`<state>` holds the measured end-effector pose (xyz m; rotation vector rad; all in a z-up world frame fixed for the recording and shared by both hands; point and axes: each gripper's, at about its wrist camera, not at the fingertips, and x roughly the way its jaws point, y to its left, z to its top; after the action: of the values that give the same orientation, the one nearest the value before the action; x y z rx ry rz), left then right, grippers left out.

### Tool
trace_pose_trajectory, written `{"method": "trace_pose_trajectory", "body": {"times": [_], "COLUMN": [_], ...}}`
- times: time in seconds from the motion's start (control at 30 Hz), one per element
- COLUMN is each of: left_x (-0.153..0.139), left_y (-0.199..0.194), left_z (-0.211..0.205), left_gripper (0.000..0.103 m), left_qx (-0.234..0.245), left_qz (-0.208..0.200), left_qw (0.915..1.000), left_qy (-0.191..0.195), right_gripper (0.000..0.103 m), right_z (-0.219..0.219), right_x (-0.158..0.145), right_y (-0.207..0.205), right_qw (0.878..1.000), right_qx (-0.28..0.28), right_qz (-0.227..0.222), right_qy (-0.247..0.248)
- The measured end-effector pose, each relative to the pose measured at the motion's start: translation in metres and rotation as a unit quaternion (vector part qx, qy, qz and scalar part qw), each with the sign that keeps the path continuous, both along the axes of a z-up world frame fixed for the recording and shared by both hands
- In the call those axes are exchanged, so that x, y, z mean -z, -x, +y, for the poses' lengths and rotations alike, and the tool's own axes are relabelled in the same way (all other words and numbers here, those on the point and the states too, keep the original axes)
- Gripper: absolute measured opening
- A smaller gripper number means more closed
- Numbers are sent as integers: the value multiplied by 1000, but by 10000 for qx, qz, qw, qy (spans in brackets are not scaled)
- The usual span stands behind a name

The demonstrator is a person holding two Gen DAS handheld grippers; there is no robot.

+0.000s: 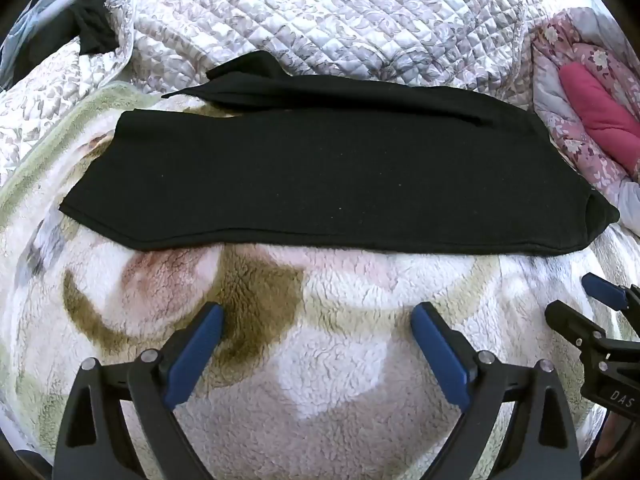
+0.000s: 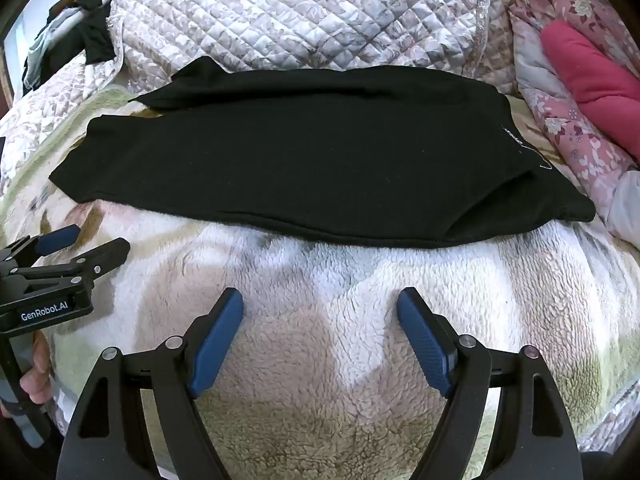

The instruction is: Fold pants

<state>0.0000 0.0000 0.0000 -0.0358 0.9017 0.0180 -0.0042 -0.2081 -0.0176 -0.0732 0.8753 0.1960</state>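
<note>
Lying flat: pants (image 1: 320, 176) on fleece blanket (image 1: 360, 300), quilt (image 1: 320, 12) behind.

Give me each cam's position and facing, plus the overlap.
Left wrist: on the left tool, angled down at black pants on a fleece blanket; own open fingers, right tool at the right edge.
Right wrist: on the right tool, same downward aim; own open fingers, left tool and a hand at left.
Shared: pants, blanket, quilt, pink bedding.
</note>
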Motion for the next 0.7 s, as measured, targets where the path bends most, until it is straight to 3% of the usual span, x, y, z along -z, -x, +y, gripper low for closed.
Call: {"method": "trace_pose_trajectory", "body": {"times": [0.7], "left_x": [2], "left_y": [0], "left_z": [-3], "left_gripper": [97], "left_qx": [54], "left_qz": [57], "left_qw": [10000], "left_qy": [-30], "right_gripper": [80], "right_z": [4], "right_x": [1], "right_y": [-4], "right_qw": [10000], "right_qx": [18], "right_qz": [82], "right_qy": [53]}}
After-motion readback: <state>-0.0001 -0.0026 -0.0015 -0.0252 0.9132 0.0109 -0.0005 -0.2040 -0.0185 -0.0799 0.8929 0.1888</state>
